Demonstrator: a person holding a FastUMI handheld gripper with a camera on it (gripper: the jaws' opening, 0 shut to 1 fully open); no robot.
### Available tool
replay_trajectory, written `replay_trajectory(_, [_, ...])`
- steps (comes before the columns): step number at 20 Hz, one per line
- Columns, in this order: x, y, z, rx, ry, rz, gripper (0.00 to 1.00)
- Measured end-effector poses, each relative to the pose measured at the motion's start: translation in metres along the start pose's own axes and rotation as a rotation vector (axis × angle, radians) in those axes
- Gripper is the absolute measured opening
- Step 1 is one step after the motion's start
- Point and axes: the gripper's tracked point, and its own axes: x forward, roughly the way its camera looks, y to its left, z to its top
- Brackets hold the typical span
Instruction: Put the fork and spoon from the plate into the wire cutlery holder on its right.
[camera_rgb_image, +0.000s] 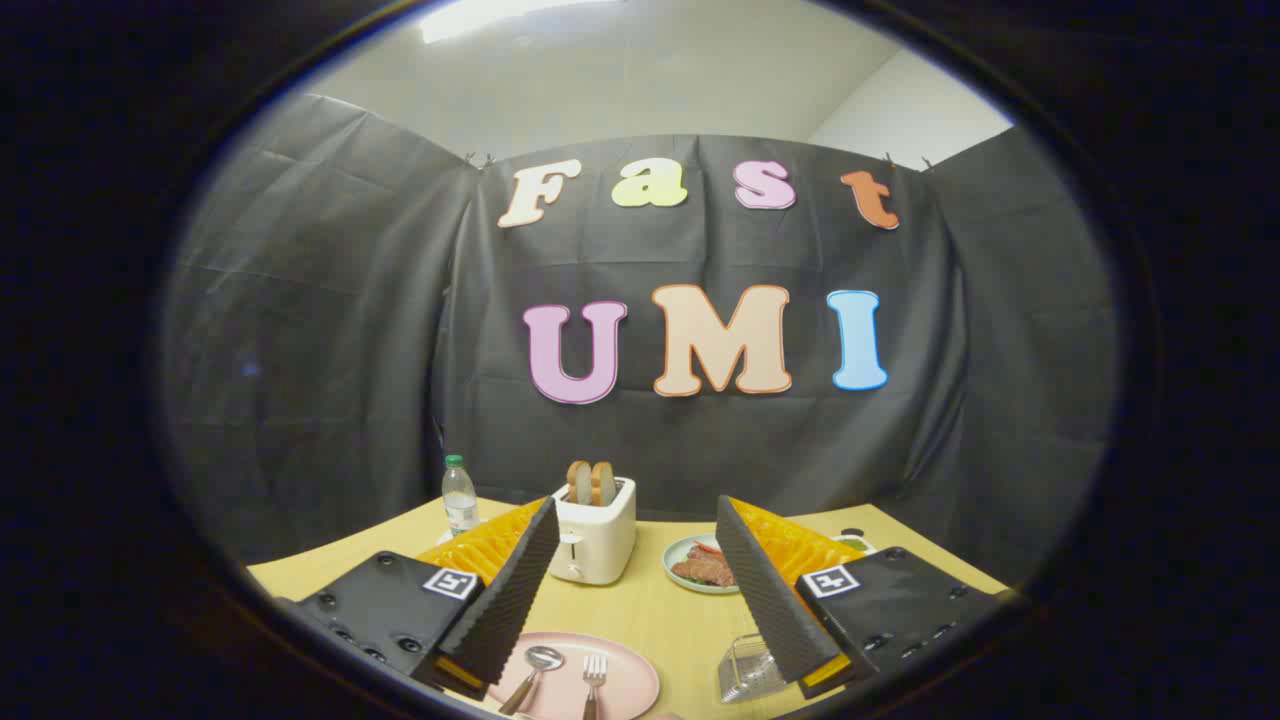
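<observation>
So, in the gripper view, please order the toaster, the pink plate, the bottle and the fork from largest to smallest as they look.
1. Plate, though it lies nearest the camera, which enlarges it.
2. Toaster.
3. Bottle, far back, so unsure against the fork.
4. Fork.
The open claw hovers above the plate, touching nothing.

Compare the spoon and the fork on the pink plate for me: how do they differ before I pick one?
The spoon has a rounded bowl, while the fork ends in straight tines. The spoon lies nearer the claw's left finger and slants, its handle angled away from the fork; the fork lies straighter, nearer the plate's middle. Both are silver-headed with heads pointing toward the toaster, and both rest untouched on the plate below the open claw.
</observation>
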Motion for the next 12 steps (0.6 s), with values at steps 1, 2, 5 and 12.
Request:
replay_trajectory(1, [0.0, 0.001, -0.001, -0.001, 0.003, 0.003, 1.0])
replay_trajectory(2, [-0.001, 0.001, -0.003, -0.004, 0.01, 0.007, 1.0])
replay_trajectory(5, [-0.002, 0.004, -0.006, -0.015, 0.014, 0.017, 1.0])
replay_trajectory(12, [0.0, 0.006, -0.014, -0.008, 0.038, 0.026, 1.0])
